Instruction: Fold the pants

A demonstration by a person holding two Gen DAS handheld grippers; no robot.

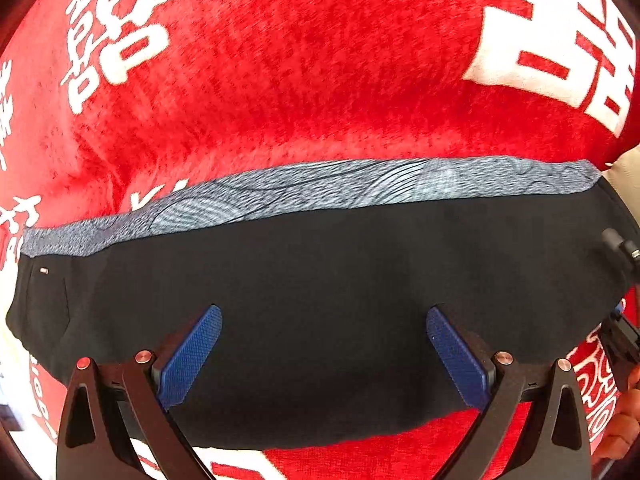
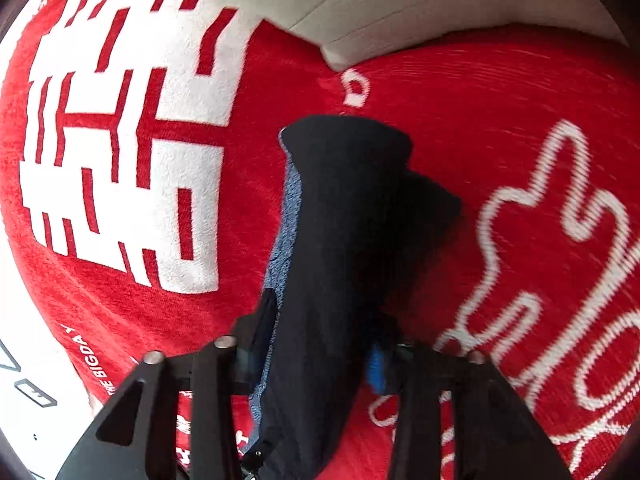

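Observation:
The black pants with a grey-blue patterned waistband lie folded across a red blanket. My left gripper is open just above the black cloth, its blue pads wide apart and holding nothing. My right gripper is shut on the end of the pants, which hang bunched and raised between its fingers. The grey-blue band shows along the left of the bunch. Part of the right gripper shows at the right edge of the left wrist view.
The red plush blanket with white characters and script covers the surface under the pants. A pale cushion or wall edge lies at the top of the right wrist view. A hand shows at the lower right.

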